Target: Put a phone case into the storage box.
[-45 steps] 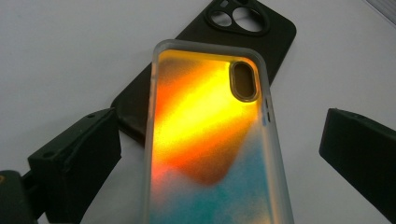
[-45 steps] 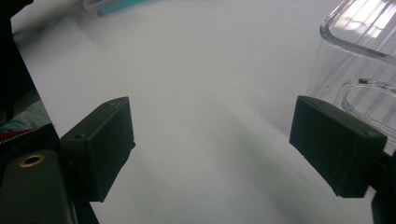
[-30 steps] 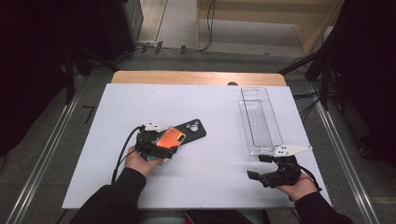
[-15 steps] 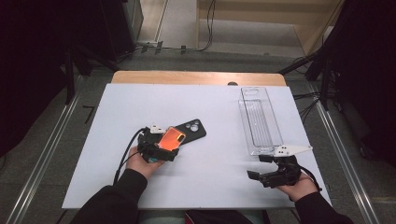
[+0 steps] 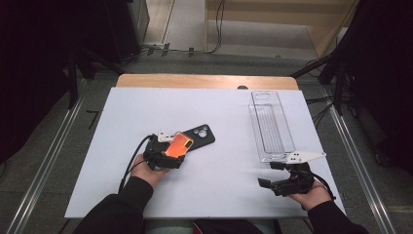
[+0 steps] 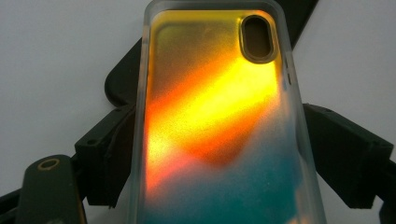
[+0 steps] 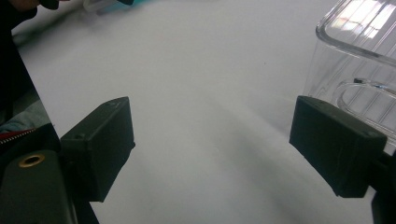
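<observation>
White surface (image 5: 224, 122): left hand-held gripper (image 5: 168, 152) clamps orange-teal phone case (image 6: 219, 121) over black phone case (image 5: 202, 135); right hand-held gripper (image 7: 210, 144) spread, empty, beside clear tray (image 5: 270, 122).

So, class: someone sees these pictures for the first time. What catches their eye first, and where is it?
The glowing orange-yellow phone case stands out, held between the jaws of the left claw left of the table's centre, lying over a black phone case. Next comes the clear plastic tray along the right side, with the right claw open just in front of it.
</observation>
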Available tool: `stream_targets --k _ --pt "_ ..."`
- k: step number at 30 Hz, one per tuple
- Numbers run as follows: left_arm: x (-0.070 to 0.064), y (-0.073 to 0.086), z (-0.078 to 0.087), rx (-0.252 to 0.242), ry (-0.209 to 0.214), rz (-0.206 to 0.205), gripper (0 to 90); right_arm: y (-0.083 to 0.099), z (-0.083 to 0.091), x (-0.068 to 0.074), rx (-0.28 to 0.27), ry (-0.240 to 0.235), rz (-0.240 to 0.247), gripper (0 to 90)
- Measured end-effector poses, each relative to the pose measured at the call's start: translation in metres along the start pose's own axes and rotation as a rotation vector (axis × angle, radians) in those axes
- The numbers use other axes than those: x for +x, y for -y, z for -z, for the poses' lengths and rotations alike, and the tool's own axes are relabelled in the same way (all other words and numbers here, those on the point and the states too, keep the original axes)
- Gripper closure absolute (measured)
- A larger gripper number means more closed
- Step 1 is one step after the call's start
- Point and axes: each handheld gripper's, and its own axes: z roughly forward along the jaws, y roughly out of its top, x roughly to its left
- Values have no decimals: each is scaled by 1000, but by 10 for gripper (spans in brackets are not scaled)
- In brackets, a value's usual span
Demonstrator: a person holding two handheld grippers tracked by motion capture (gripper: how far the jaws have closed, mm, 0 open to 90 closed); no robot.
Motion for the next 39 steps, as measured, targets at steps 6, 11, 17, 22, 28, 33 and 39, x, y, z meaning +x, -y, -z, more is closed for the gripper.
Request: stream_targets --k 6,11,17,22,28,33,39 --pt "1 0 1 1 4 13 163 0 0 0 0 0 0 121" --pt "3 -1 2 6 16 27 166 0 0 0 0 -1 0 122" --pt "8 -2 6 18 38 46 166 0 0 0 -1 -1 0 121" --pt "10 -2 10 13 51 56 167 0 0 0 -1 -2 0 122" --pt "11 -6 20 -3 73 70 167 0 0 0 -1 -2 -1 122" --pt "12 -11 35 -39 84 72 167 0 0 0 -3 -2 0 121" --pt "8 -15 47 -46 121 75 167 -1 0 -1 13 1 -15 122"
